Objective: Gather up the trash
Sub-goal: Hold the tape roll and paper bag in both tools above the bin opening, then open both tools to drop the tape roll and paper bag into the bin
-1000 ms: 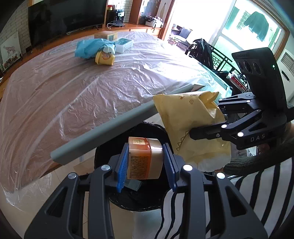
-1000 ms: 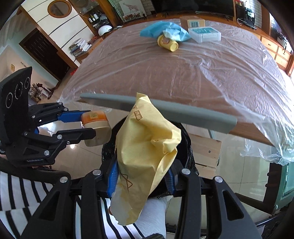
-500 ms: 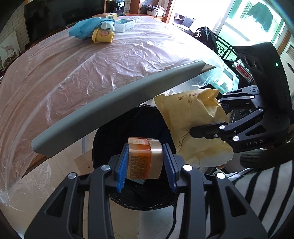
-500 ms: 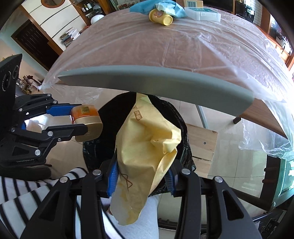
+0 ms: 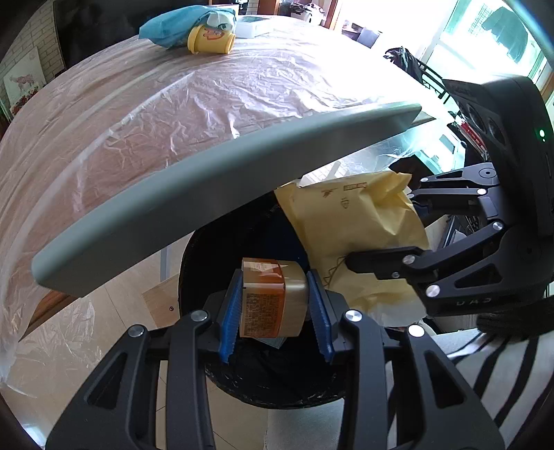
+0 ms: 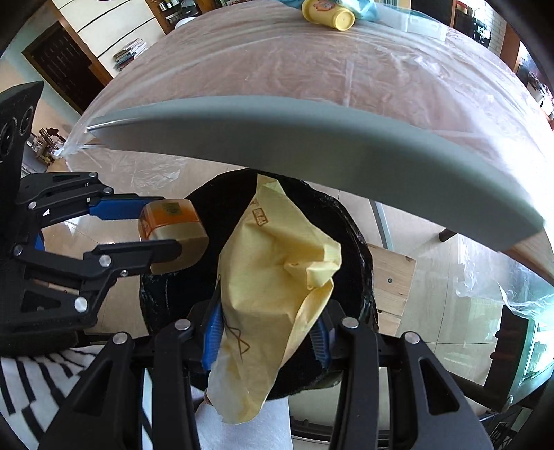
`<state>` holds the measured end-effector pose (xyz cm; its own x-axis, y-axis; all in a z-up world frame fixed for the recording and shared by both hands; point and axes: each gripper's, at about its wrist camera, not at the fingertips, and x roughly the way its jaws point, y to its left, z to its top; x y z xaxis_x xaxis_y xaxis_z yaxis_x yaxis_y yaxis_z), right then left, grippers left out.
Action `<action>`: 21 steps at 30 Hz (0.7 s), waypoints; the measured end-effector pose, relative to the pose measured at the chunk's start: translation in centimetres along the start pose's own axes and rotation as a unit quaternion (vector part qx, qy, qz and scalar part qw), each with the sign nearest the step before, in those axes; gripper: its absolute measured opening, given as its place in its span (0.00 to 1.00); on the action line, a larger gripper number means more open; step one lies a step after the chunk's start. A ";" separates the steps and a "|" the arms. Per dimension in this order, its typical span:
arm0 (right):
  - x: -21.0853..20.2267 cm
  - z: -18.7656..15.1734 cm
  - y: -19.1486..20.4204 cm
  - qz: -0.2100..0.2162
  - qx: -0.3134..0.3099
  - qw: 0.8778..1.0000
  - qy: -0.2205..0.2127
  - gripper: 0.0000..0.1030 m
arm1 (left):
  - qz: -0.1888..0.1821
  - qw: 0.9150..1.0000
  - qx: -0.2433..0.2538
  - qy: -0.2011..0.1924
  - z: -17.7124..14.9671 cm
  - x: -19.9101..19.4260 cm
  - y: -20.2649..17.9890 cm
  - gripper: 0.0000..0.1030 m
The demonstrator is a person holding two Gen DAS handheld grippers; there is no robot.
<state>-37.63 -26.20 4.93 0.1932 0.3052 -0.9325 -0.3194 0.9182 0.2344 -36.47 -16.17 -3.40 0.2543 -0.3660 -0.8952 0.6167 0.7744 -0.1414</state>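
My left gripper (image 5: 275, 304) is shut on a small orange-labelled jar (image 5: 271, 301), held over the black bin (image 5: 277, 387) below the table edge. In the right wrist view the same jar (image 6: 171, 235) sits between the left gripper's fingers (image 6: 138, 207) at the bin's left rim. My right gripper (image 6: 266, 335) is shut on a crumpled yellow paper bag (image 6: 277, 270), which hangs over the black bin's mouth (image 6: 356, 242). From the left wrist view the bag (image 5: 356, 235) and the right gripper (image 5: 391, 235) appear at the right of the bin.
A grey table edge (image 5: 207, 194) overhangs the bin, with plastic sheeting over the tabletop (image 5: 155, 104). A yellow cup (image 5: 211, 39) and a blue cloth (image 5: 173, 24) lie at the far side. A wooden block (image 6: 391, 277) stands behind the bin. A striped garment (image 5: 502, 380) is below right.
Both grippers have sunk below the table edge toward the bin, each keeping its hold. The table edge now looms larger overhead.
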 end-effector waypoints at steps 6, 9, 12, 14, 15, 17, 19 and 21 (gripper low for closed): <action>1.1 0.3 -0.2 -0.010 0.006 1.000 0.007 0.40 | 0.004 1.000 0.002 0.006 0.0 0.9 0.2 0.37; 1.3 0.2 -0.4 -0.012 0.011 1.000 0.009 0.40 | 0.005 1.000 0.002 0.007 0.0 1.2 0.4 0.37; 1.3 0.1 -0.5 -0.013 0.013 1.000 0.011 0.40 | 0.006 1.000 0.003 0.008 0.1 1.3 0.3 0.37; 1.5 0.2 -0.2 -0.015 0.013 1.000 0.012 0.40 | 0.005 1.000 0.004 0.010 0.1 1.3 0.2 0.37; 1.6 0.2 -0.2 -0.016 0.014 1.000 0.013 0.40 | 0.006 1.000 0.004 0.010 0.2 1.3 0.2 0.37; 1.8 0.1 -0.2 -0.016 0.018 1.000 0.015 0.40 | 0.006 1.000 0.005 0.011 0.2 1.3 0.3 0.37; 1.9 0.1 -0.4 -0.017 0.021 0.999 0.017 0.40 | 0.006 1.000 0.004 0.011 0.2 1.4 0.3 0.37; 2.0 0.1 -0.7 -0.018 0.021 0.999 0.019 0.41 | 0.006 1.000 0.004 0.011 0.3 1.4 0.3 0.37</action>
<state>-36.95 -26.17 2.94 0.1681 0.2624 -0.9502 -0.2728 0.9387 0.2109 -35.70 -16.61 -4.61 0.2448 -0.3447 -0.9062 0.6196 0.7746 -0.1272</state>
